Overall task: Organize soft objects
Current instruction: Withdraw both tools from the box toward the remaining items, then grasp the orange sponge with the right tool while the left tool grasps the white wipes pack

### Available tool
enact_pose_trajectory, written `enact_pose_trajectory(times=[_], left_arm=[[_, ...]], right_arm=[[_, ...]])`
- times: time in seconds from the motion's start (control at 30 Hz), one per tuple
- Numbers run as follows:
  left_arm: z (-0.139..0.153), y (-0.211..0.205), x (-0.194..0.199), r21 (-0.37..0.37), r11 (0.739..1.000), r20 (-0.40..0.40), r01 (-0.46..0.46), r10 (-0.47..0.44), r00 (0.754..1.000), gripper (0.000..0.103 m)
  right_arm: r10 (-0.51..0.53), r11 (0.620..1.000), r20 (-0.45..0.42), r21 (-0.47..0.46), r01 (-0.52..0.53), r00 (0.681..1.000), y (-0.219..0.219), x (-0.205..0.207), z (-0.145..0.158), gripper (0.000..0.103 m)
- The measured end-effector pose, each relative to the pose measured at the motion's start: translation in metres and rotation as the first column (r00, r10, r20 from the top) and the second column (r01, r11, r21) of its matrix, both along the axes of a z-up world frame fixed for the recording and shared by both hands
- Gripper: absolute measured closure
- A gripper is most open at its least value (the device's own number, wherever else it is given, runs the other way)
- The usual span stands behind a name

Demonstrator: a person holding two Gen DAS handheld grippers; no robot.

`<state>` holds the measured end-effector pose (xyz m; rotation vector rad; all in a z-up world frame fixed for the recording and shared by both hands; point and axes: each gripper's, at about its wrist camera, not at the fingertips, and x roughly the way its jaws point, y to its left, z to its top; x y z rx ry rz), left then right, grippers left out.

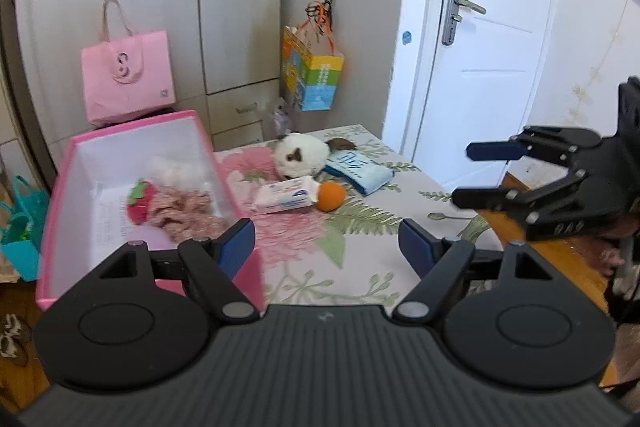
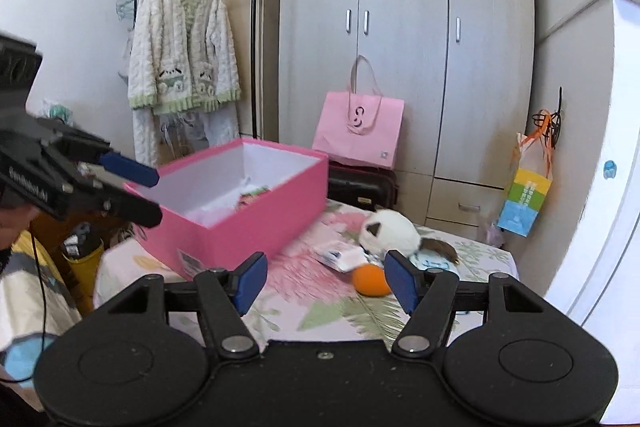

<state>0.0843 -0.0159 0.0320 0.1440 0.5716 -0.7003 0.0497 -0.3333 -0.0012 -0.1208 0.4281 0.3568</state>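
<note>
An open pink box stands on the floral-covered table, holding a red strawberry plush, a patterned cloth and something white. On the cloth beyond lie a white plush cat, a tissue pack, an orange ball and a blue pouch. My left gripper is open and empty, short of the box. My right gripper is open and empty, its right finger near the ball; it also shows in the left wrist view.
A pink paper bag stands behind the box, in front of the grey wardrobe. A colourful bag hangs at the right. A white door is to the right. A robe on a rack hangs left.
</note>
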Motion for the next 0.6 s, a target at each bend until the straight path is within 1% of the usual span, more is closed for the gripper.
enact_pose_trajectory(times=[0.13, 0.27, 0.43, 0.6], left_arm=[[-0.012, -0.027, 0.009, 0.01, 1.0, 0.0, 0.015, -0.015, 1.0, 0.025], [-0.032, -0.052, 0.017, 0.04, 0.999, 0.029, 0.004, -0.005, 1.0, 0.025], [-0.057, -0.079, 0.029, 0.099, 0.994, 0.089, -0.047, 0.038, 0.995, 0.025], [-0.084, -0.107, 0.038, 0.162, 0.984, 0.138, -0.078, 0.056, 0.989, 0.025]], right_arm=[[0.005, 1.0, -0.001, -0.018, -0.005, 1.0, -0.016, 0.016, -0.023, 0.03], [0.013, 1.0, -0.031, -0.022, -0.014, 0.999, -0.031, 0.036, -0.04, 0.03], [0.044, 0.997, -0.101, 0.065, -0.037, 0.994, -0.05, 0.067, -0.052, 0.03], [0.067, 0.993, -0.147, 0.109, -0.051, 0.987, -0.055, 0.095, -0.061, 0.03]])
